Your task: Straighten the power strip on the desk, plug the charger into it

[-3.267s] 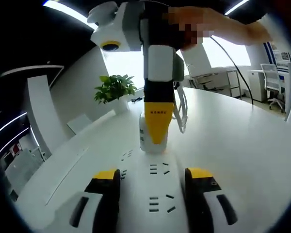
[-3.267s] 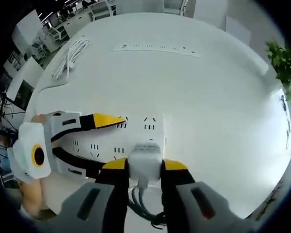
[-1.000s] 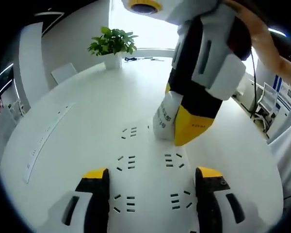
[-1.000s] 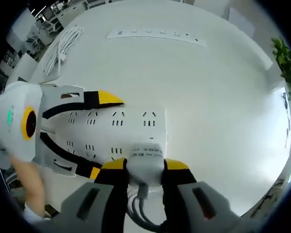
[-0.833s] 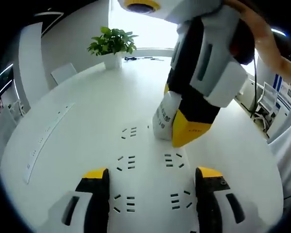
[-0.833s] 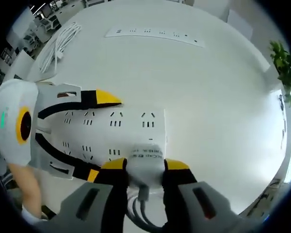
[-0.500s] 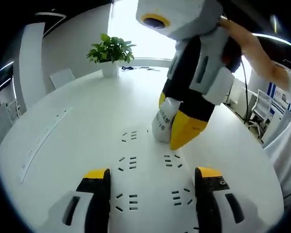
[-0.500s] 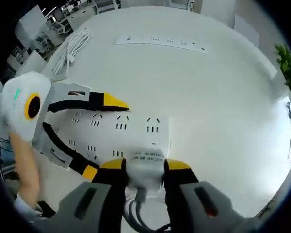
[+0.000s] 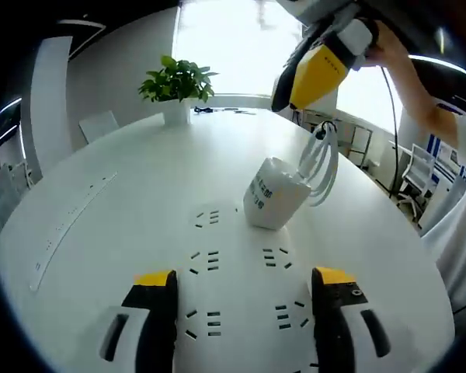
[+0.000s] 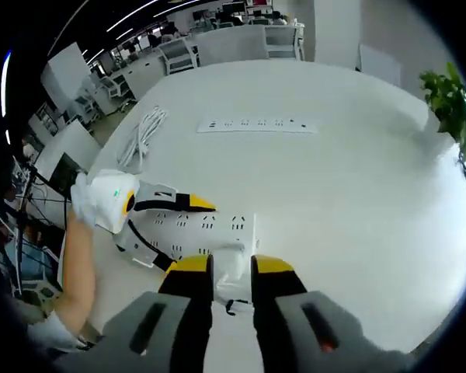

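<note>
Left gripper (image 9: pixel 243 287) spread wide astride the power strip (image 9: pixel 237 299), right gripper (image 10: pixel 231 273) lifted, nearly closed and empty above the seated charger (image 9: pixel 275 202); risk of its looped cord tugging that plug loose; round white desk (image 9: pixel 140 179), potted plant (image 9: pixel 179 81), bright office.

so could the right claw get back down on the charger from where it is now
Probably yes. The right claw hangs above and apart from the charger, which stands plugged into the power strip; nothing lies between them. The left claw straddles the strip's near end, away from the charger, whose looped cable sits behind it.
</note>
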A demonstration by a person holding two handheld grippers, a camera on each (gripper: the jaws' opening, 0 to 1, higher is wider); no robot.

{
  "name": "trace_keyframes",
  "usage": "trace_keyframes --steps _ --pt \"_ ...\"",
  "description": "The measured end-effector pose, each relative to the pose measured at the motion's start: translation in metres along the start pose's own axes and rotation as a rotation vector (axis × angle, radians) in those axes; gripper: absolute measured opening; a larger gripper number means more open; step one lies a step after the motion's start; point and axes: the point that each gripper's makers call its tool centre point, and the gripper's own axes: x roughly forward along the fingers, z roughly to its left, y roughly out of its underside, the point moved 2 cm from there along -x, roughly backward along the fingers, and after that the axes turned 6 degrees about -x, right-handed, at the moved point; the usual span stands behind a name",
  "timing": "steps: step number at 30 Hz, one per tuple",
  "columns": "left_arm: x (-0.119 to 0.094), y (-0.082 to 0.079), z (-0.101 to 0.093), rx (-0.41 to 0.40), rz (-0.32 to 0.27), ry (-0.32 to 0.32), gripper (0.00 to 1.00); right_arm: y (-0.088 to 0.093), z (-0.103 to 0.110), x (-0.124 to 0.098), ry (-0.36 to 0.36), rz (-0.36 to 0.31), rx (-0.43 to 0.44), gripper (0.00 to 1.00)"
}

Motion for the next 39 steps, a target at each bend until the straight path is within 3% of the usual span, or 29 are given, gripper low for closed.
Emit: trace_keyframes --steps 3,7,10,11,16,20,23,29,39 --pt "0.0 0.0 0.0 0.001 0.001 -0.003 0.72 0.009 0.009 0.019 0.04 0.047 -0.078 0.15" --pt "0.0 0.0 0.0 0.002 -0.005 -0.002 0.72 0.008 0.021 0.035 0.021 0.069 -0.075 0.2" --pt "-0.001 0.001 0.0 0.003 -0.011 0.001 0.72 0.001 0.015 0.038 0.084 0.044 -0.129 0.19" --pt "-0.001 0.001 0.0 0.002 -0.011 0.001 0.72 0.006 0.013 0.037 0.122 0.071 -0.117 0.21" --pt "-0.001 0.001 0.0 0.003 -0.011 0.0 0.72 0.015 0.015 0.05 0.127 0.11 -0.148 0.24" --pt "-0.001 0.001 0.0 0.002 -0.013 0.0 0.72 0.015 0.011 0.05 0.095 0.109 -0.032 0.24" --pt "0.0 0.001 0.0 0.002 -0.011 -0.002 0.72 0.016 0.01 0.051 0.071 0.144 -0.003 0.23" --pt "0.0 0.001 0.0 0.001 -0.027 0.005 0.72 0.015 0.013 0.054 0.1 0.229 -0.011 0.23" --pt "0.0 0.0 0.0 0.002 -0.037 0.009 0.72 0.015 0.014 0.06 0.107 0.251 -0.007 0.22"
